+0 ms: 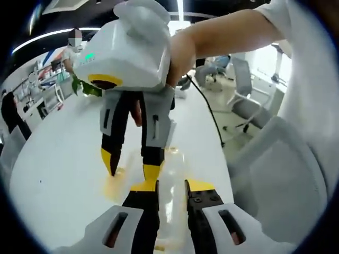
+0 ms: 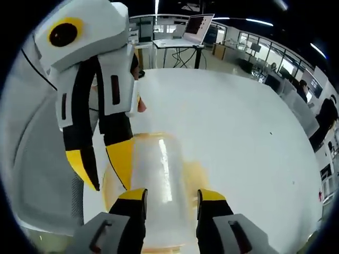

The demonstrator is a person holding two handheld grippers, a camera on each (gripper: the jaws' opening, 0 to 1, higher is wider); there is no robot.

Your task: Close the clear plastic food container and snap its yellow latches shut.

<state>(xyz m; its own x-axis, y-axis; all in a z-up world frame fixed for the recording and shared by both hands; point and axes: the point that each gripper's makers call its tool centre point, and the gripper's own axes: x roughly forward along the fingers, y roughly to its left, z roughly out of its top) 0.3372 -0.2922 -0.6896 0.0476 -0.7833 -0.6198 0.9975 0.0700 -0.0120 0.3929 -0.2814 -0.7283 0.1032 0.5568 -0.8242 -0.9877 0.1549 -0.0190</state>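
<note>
Clear plastic food container with yellow latches (image 2: pixel 159 185) sits on the white table (image 2: pixel 238 137), at 6 o'clock in the right gripper view, running up between that view's own jaws. Right gripper (image 2: pixel 172 197): black jaws with yellow tips parted, one either side of the container's clear top; can't tell if the tips touch it. Nothing clamped.

Left gripper (image 2: pixel 103 169) enters the right gripper view from 10 o'clock, yellow tips apart and pointing down at the container's left edge, by a yellow latch; contact unclear.

Left gripper view: own left gripper (image 1: pixel 171 186) at 6 o'clock, jaws spread, nothing between them, container (image 1: pixel 159 174) faint and see-through on the table (image 1: pixel 63 174) just ahead. Right gripper (image 1: pixel 130 164) hangs from 12 o'clock, tips down at the container. White office chair (image 1: pixel 280 174) at 4 o'clock.
</note>
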